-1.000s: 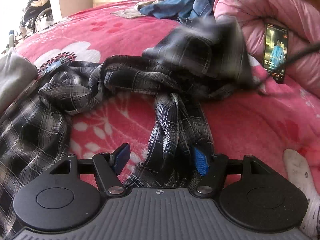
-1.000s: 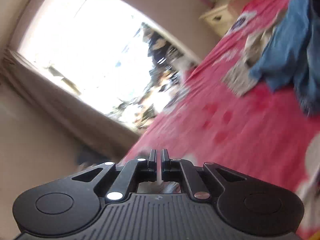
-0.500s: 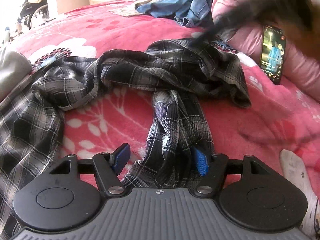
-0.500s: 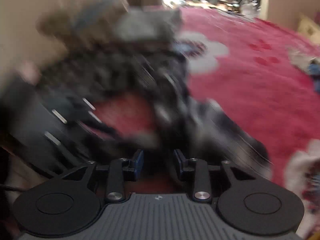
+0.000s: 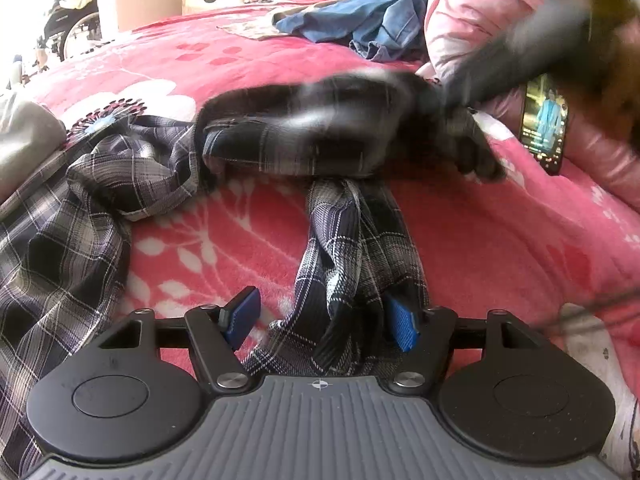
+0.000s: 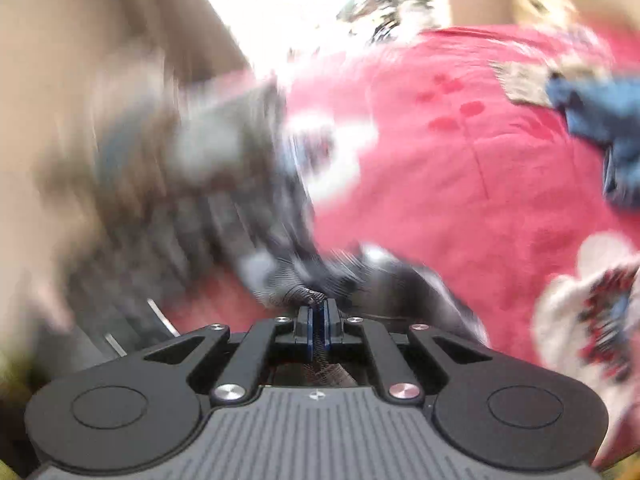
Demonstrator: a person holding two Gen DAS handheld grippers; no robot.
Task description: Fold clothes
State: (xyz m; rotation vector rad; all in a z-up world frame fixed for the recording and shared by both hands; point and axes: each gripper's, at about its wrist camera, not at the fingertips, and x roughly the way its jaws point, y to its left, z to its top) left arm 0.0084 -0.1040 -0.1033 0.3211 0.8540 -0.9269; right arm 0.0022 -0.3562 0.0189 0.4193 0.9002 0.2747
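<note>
Left wrist view: your left gripper (image 5: 320,318) stands wide around a twisted sleeve of the plaid shirt (image 5: 352,248) on the red bedspread (image 5: 480,240). Right wrist view alone shows your right gripper (image 6: 319,312) pinching that shirt's fabric (image 6: 296,284).

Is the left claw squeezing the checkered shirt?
No, the left claw is wide open, with the checkered shirt lying loose between its blue pads.
</note>
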